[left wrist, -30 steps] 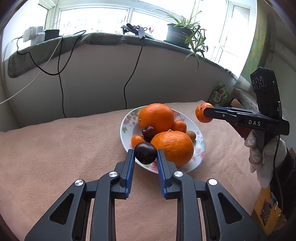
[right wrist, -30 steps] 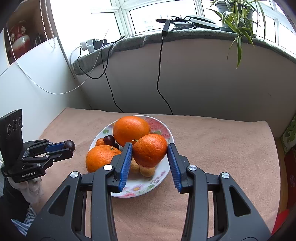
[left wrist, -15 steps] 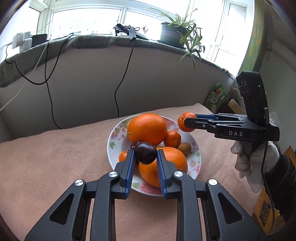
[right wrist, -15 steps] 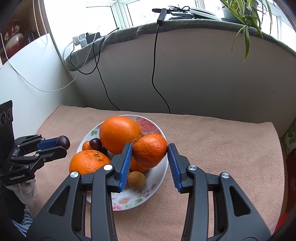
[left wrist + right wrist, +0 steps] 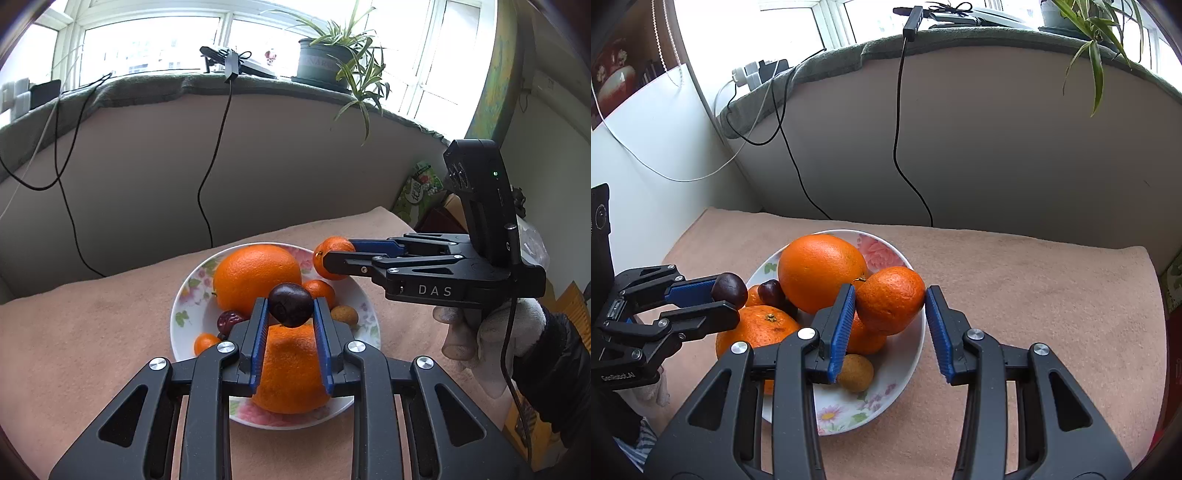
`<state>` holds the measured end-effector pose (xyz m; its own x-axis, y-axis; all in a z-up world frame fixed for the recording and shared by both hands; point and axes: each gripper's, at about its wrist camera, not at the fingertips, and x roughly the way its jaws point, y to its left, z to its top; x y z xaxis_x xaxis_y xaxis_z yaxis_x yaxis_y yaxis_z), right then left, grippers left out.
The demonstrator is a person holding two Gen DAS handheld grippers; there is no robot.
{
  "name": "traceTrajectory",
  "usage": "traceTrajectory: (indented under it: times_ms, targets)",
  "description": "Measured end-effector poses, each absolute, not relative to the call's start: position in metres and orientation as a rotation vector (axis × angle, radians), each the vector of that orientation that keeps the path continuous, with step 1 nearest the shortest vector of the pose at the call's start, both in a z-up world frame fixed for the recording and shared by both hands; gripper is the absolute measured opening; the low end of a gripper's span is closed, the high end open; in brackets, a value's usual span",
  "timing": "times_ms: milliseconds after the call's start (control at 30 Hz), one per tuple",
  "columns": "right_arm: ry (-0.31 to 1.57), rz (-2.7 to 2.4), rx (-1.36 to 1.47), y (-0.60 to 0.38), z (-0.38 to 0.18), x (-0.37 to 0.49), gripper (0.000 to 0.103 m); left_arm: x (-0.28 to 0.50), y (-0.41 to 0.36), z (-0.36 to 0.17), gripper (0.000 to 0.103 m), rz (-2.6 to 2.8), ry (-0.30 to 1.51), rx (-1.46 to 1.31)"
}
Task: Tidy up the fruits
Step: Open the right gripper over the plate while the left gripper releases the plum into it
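1. The left gripper (image 5: 290, 317) pinches a dark plum (image 5: 290, 304) between its blue pads, jaws narrow, and holds it in the air above the plate's near-left part.
2. The right gripper (image 5: 890, 317) is clamped on a small mandarin (image 5: 890, 300), jaws moderately apart, and holds it over the plate's right side near the rim.
3. The plum looks light, smooth-skinned and probably a little soft. It sits right at the fingertips, so a gentle squeeze across its widest girth seems safest; its glossy skin could let it slip forward.
4. The mandarin looks light too, with a dimpled, grippy peel that gives a bit under pressure. The pads meet it across its middle, which seems the steadiest hold.
5. The floral plate (image 5: 908, 354) stands on the pink cloth (image 5: 1034, 288) near its middle, and it is crowded.
6. In the plate lie a large orange (image 5: 822, 271) toward the far side, a second orange (image 5: 757, 330) at the near-left, a dark red fruit (image 5: 771, 291) between them, small orange fruits, and a brown longan-like fruit (image 5: 855, 371) near the front rim.
7. The pile is rounded, so any fruit set on top would likely roll. The bare patch at the plate's right looks the better resting place.
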<state>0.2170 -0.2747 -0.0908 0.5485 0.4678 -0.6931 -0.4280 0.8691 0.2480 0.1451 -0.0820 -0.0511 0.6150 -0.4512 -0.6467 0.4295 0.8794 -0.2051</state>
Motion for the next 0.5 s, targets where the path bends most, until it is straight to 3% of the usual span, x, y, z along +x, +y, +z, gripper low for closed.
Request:
traceTrajectory:
  times_ms: [500]
  targets:
    - [0.836, 0.549, 0.049, -0.2735, -0.0903, 0.217, 0.041, 0.1483, -0.0879, -0.0522, 0.023, -0.51, 0.753, -0.026]
